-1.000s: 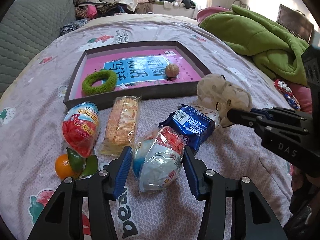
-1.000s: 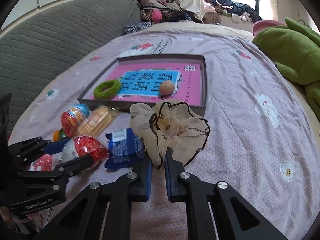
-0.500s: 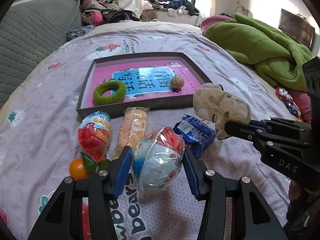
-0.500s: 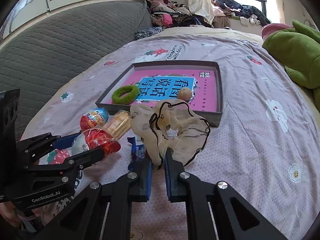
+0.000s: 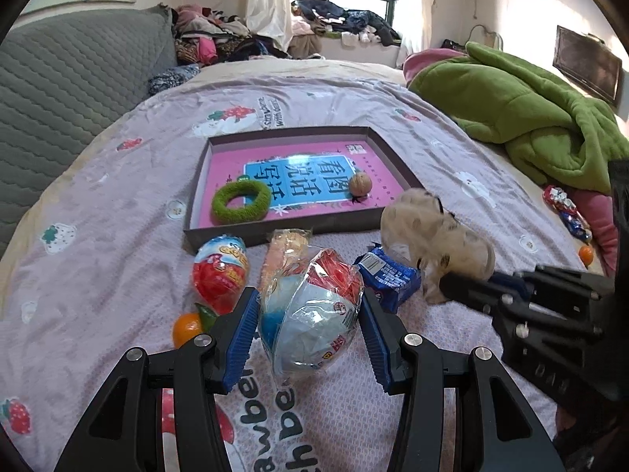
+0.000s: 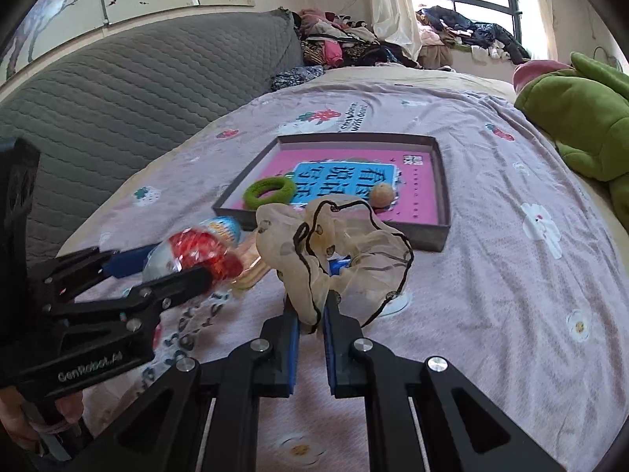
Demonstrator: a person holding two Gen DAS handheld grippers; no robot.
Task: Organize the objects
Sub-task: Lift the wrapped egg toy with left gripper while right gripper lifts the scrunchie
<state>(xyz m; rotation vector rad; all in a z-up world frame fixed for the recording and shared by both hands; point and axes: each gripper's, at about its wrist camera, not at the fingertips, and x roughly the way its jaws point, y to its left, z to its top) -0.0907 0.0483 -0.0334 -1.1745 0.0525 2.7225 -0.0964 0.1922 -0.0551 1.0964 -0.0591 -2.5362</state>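
Observation:
My left gripper point(image 5: 308, 310) is shut on a wrapped toy egg point(image 5: 310, 314), blue-white with a red top, held above the bedspread. My right gripper point(image 6: 312, 306) is shut on a beige sheer scrunchie point(image 6: 334, 244) with a black trim, also lifted; it shows at the right in the left wrist view as the scrunchie point(image 5: 436, 236). Ahead lies a shallow tray point(image 5: 283, 232) with a pink and blue card inside, a green scrunchie point(image 5: 240, 201) and a walnut point(image 5: 360, 185). Before the tray lie a red toy egg point(image 5: 220, 271), a cracker pack point(image 5: 285, 251), a blue snack pack point(image 5: 387, 275) and a tangerine point(image 5: 188, 326).
A green blanket point(image 5: 530, 118) is heaped at the right of the bed, with candy wrappers point(image 5: 566, 212) and another small tangerine point(image 5: 585, 253) near it. A grey quilted headboard point(image 5: 59, 98) stands at the left. Clothes point(image 5: 334, 19) are piled by the window behind.
Both grippers have risen and drawn back with their loads. The wrapped egg and the beige scrunchie now hang higher above the bed, and the tray looks farther off.

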